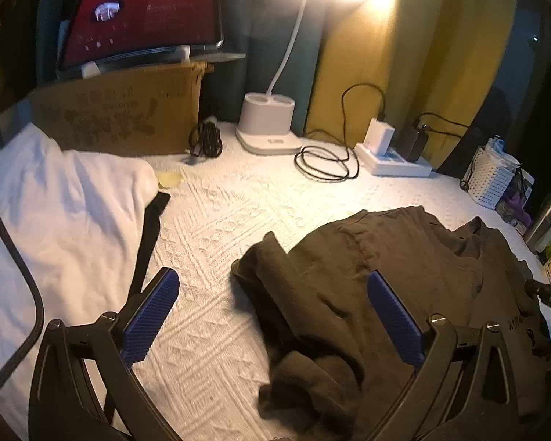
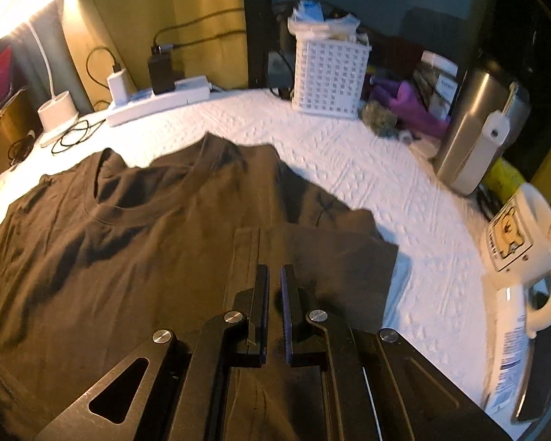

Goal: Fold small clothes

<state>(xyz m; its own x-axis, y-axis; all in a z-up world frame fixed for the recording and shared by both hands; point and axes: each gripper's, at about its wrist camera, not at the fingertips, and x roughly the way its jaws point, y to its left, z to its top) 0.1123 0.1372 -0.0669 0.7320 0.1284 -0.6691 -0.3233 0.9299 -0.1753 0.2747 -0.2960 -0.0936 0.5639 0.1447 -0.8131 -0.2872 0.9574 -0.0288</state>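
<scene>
While angled down over the dark T-shirt [image 2: 136, 242], right hand-held gripper [image 2: 274, 275] pinched together, empty, left hand-held gripper [image 1: 272, 294] spread apart.

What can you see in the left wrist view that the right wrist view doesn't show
Only the left wrist view shows the white folded cloth, the red screen and the open left gripper. Only the right wrist view shows the shut right gripper, the folded-in sleeve, the steel flask in full and the white mug. Both show the dark t-shirt, the lamp base, the power strip and the white basket.
</scene>
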